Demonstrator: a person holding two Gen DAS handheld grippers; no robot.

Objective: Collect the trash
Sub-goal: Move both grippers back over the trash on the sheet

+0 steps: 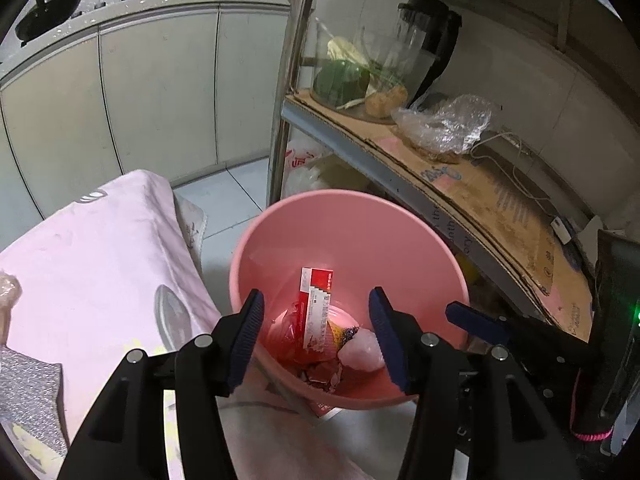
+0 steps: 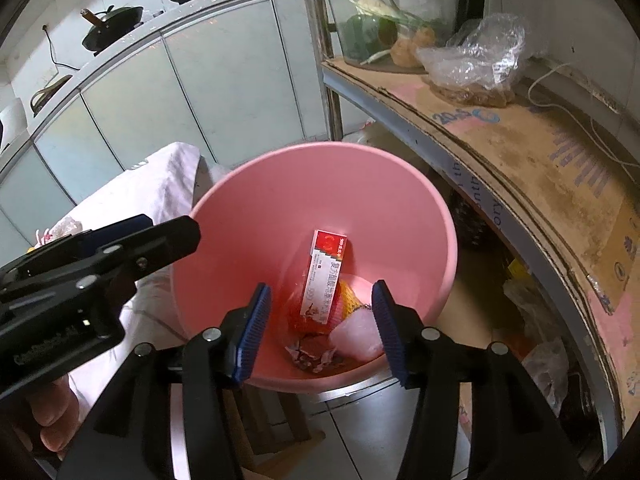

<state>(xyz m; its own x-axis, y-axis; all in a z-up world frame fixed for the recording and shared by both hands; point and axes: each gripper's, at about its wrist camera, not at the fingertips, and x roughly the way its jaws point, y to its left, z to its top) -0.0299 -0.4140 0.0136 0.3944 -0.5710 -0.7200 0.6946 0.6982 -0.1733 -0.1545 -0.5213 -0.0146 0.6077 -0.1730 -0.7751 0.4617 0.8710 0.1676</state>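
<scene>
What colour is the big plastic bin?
The round plastic bin is pink, clearest in the right wrist view.

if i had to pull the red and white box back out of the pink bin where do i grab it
Grip the box near its red top end, coming straight down from above. It leans upright against the bin wall, so that end stands clear of the other trash; its lower end is wedged among the scraps. Close on its two broad faces.
</scene>
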